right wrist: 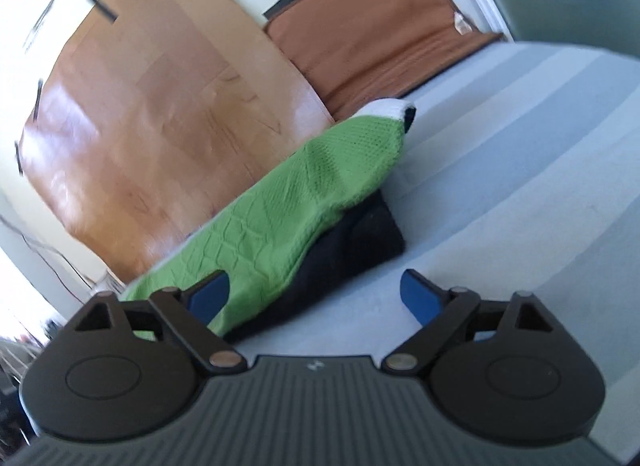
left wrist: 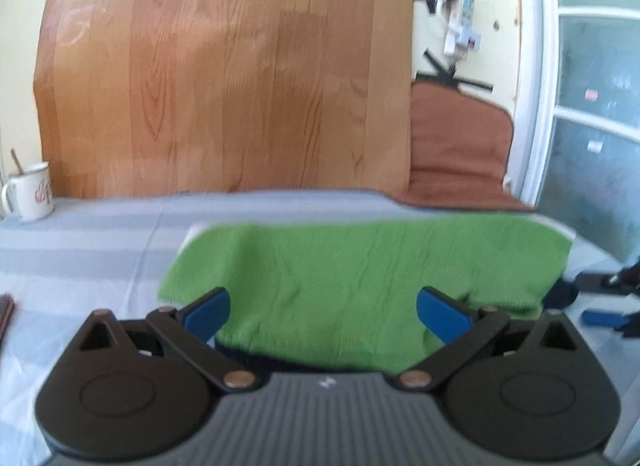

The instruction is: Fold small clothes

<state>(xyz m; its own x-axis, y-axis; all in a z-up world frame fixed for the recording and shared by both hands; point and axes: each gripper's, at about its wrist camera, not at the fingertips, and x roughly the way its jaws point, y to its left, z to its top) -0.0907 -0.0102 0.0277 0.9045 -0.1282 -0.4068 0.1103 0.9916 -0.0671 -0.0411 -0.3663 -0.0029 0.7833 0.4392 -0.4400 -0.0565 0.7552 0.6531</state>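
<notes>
Green sock (left wrist: 360,278) lies flat on a black cloth (right wrist: 360,234) on the striped table cover (left wrist: 100,250), near its far edge. Left gripper (left wrist: 324,316) jaws wide, sock's near edge between them, pads not pressing. Right gripper (right wrist: 316,300) wide too, just right of the sock.

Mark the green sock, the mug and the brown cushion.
green sock (left wrist: 360,266), left wrist view, middle of its knit body.
mug (left wrist: 34,193), left wrist view, its white side wall.
brown cushion (right wrist: 380,25), right wrist view, middle of its upright face.
</notes>
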